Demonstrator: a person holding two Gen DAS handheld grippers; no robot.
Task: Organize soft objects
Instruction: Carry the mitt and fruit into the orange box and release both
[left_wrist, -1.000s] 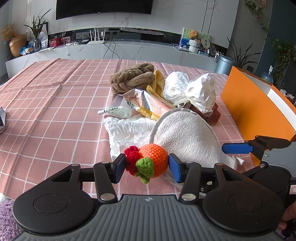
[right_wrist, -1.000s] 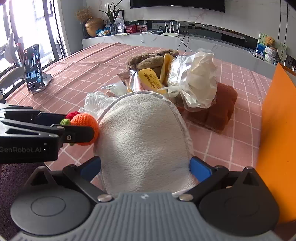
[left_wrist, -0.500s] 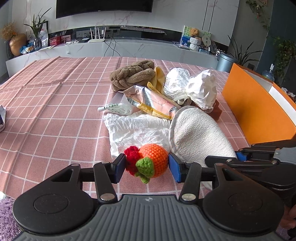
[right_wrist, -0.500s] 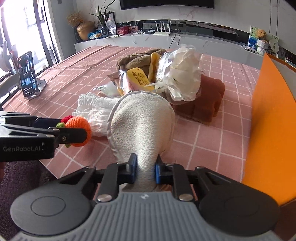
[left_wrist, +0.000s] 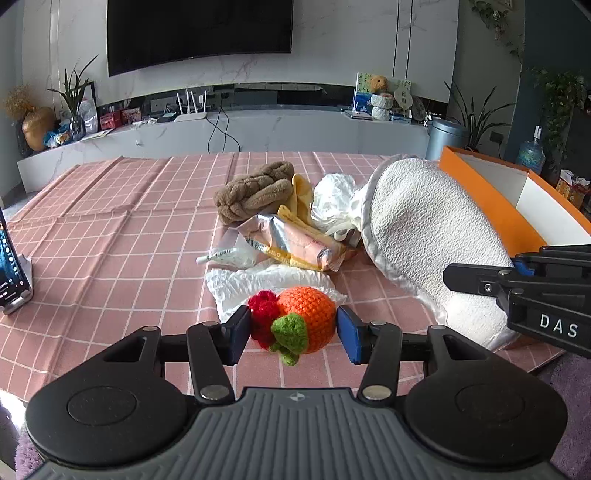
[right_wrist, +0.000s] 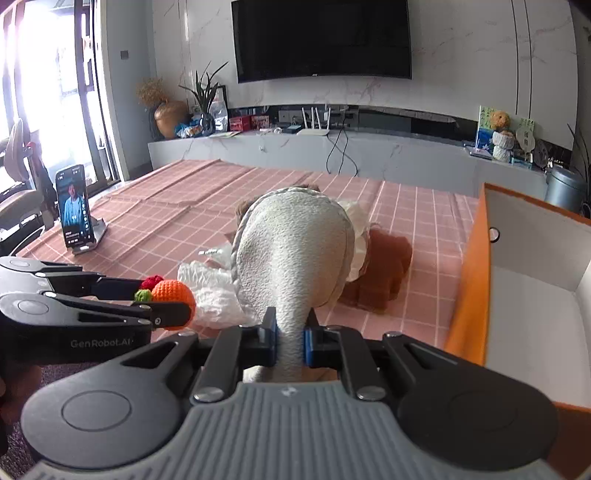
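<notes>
My left gripper is shut on an orange crocheted ball with red and green tufts, held above the near table edge; it also shows in the right wrist view. My right gripper is shut on the end of a white terry pad, lifted off the table and standing up; it also shows in the left wrist view. A brown knotted plush lies behind the pile. An orange box with a white inside stands open at the right.
On the pink checked tablecloth lie a white crumpled bag, a foil snack packet, a white tissue and a brown sponge-like block. A phone on a stand is at the left.
My right gripper went from open around the white pad to shut on it, then lifted it up and to the right. The left gripper kept holding the crocheted ball.
</notes>
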